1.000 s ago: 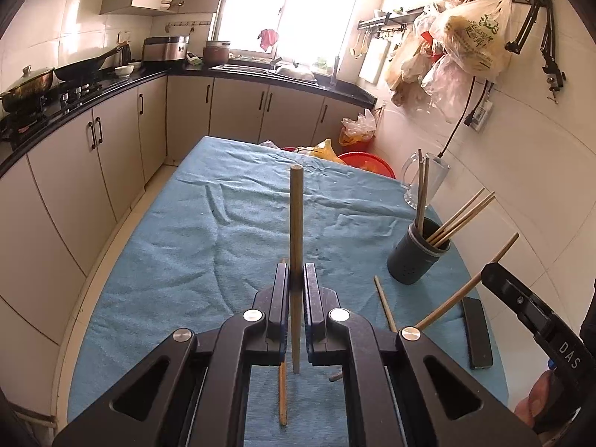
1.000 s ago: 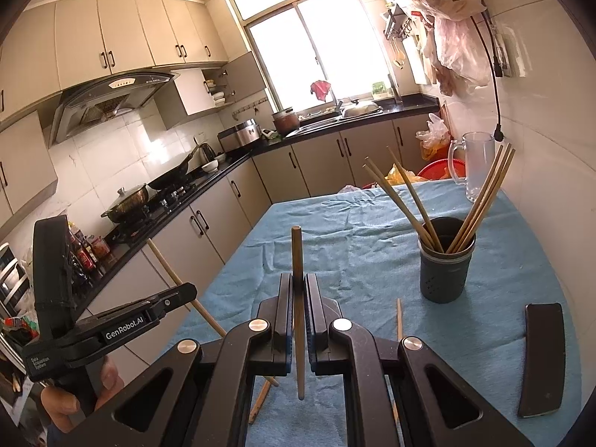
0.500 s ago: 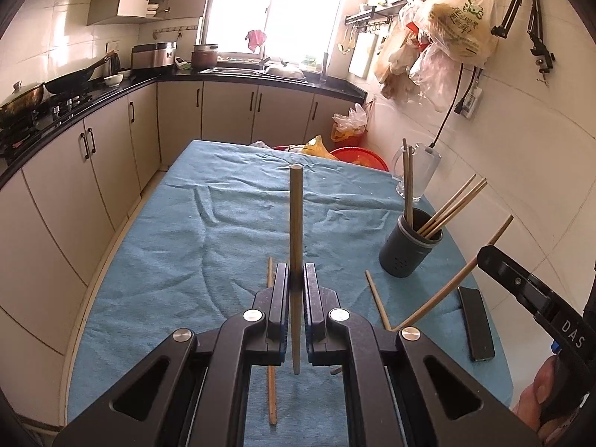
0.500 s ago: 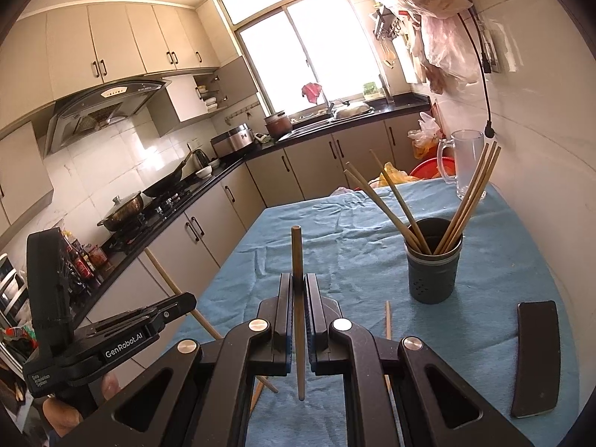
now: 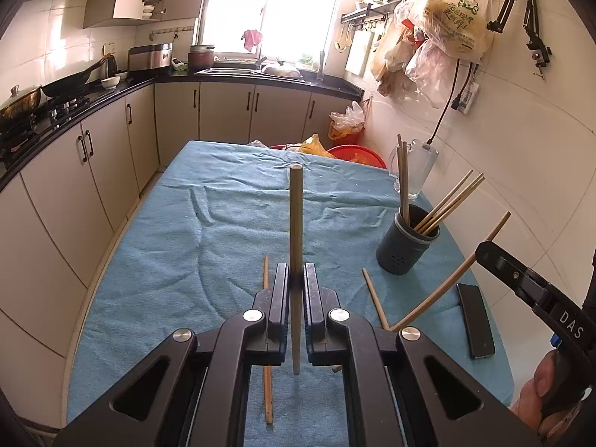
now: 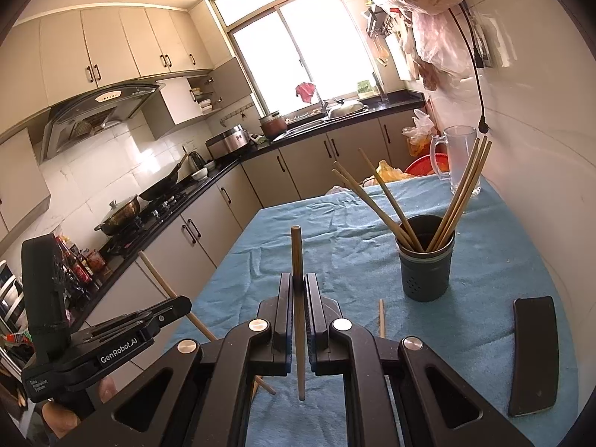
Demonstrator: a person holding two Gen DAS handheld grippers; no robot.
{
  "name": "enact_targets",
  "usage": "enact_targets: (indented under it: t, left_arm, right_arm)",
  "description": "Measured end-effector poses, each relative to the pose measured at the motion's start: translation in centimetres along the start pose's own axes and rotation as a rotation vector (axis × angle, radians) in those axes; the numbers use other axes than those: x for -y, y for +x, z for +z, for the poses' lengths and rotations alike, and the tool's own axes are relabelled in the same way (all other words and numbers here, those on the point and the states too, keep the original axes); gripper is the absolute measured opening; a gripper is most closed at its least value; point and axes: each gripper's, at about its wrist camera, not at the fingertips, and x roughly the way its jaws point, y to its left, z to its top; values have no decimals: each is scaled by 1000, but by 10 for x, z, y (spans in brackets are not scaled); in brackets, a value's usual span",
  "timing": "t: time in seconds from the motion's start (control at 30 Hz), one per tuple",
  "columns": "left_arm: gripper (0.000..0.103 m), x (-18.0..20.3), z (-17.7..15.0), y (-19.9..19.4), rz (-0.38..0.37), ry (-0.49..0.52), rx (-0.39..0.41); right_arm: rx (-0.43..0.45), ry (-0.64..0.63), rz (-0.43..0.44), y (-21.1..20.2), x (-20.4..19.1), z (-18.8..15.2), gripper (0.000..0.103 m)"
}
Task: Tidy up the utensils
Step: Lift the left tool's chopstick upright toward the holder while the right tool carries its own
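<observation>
1. The left claw (image 5: 296,283) is closed tight on a chopstick (image 5: 296,223), which sits pinched between the two pads near its lower third.
2. That chopstick stands nearly upright in the left wrist view; its blunt top rises well above the claw and its short lower end hangs below the pads, over the blue cloth of the table (image 5: 167,253).
3. The right claw (image 6: 298,287) is likewise closed on a second chopstick (image 6: 297,253), gripped at about the middle of its length.
4. This one also runs up and down between the pads, with the thick end on top and the thinner tip below, above the cloth.
5. A dark holder (image 6: 426,272) stands on the table ahead and to the right of the right claw, apart from it, with several chopsticks leaning out to both sides.
6. Two loose chopsticks lie flat on the cloth: one (image 5: 267,350) just left of the left claw, lengthwise along the table, and another (image 5: 374,298) to its right, near the holder.
7. A black phone (image 6: 534,354) lies by the right table edge.
</observation>
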Motion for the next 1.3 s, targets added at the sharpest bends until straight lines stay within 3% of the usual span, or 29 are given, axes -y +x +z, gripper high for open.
enact_targets:
  t: [0.8, 1.3]
  left_arm:
    - [6, 24, 13, -10, -34, 45, 22]
    - [6, 67, 37, -10, -94, 106, 22]
  right_arm:
    - [74, 74, -30, -32, 34, 10, 7]
    - [177, 147, -82, -74, 77, 33, 7]
